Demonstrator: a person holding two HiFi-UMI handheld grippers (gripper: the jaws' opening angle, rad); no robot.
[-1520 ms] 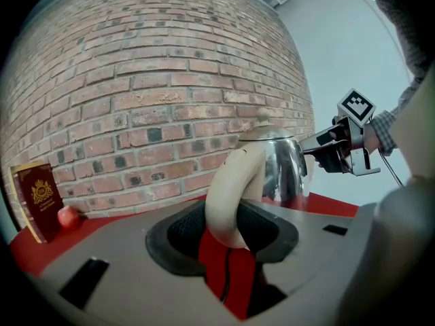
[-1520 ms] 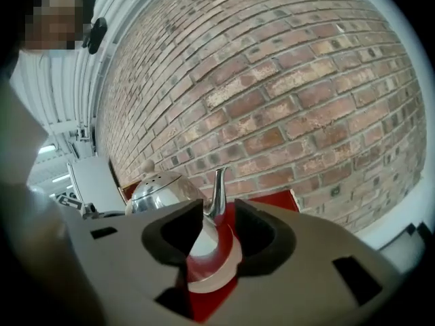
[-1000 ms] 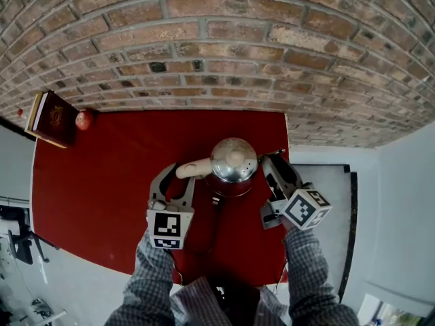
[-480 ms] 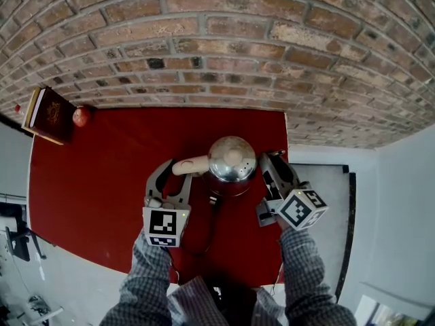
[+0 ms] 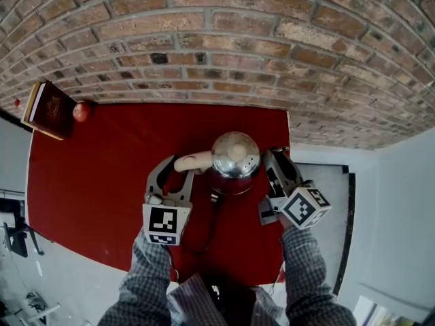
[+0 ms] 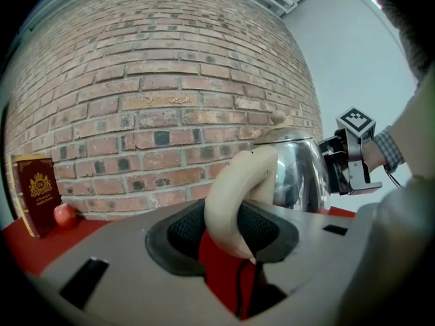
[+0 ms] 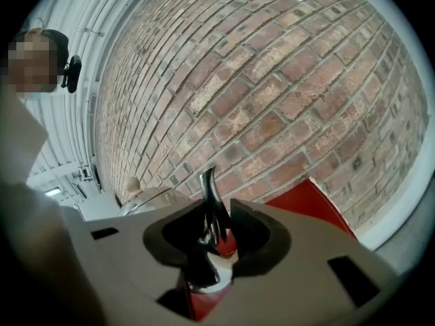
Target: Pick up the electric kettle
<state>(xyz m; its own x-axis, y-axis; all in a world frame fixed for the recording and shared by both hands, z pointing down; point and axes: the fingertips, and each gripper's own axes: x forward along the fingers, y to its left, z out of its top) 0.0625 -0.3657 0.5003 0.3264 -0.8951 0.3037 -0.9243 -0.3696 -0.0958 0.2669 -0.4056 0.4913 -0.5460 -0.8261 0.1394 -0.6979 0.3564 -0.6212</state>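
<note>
The steel electric kettle (image 5: 234, 156) stands upright on the red table (image 5: 102, 175), close to its right edge. My left gripper (image 5: 182, 170) is shut on the kettle's cream handle (image 6: 234, 195), which fills the gap between the black pads. My right gripper (image 5: 275, 160) is at the kettle's other side. Its jaws have just been closing, with the dark metal spout (image 7: 212, 209) between them, and the pads now press on it. In the left gripper view the kettle's shiny body (image 6: 299, 175) rises just behind the handle.
A brick wall (image 5: 224, 53) runs along the table's far edge. A dark red book (image 5: 49, 109) and a small red fruit (image 5: 81, 111) stand at the back left corner. The kettle's black cord (image 5: 211, 223) trails toward me. A pale surface (image 5: 326, 195) lies beyond the right edge.
The right gripper's jaws have narrowed around the spout. Both hands and the kettle stay where they were.
</note>
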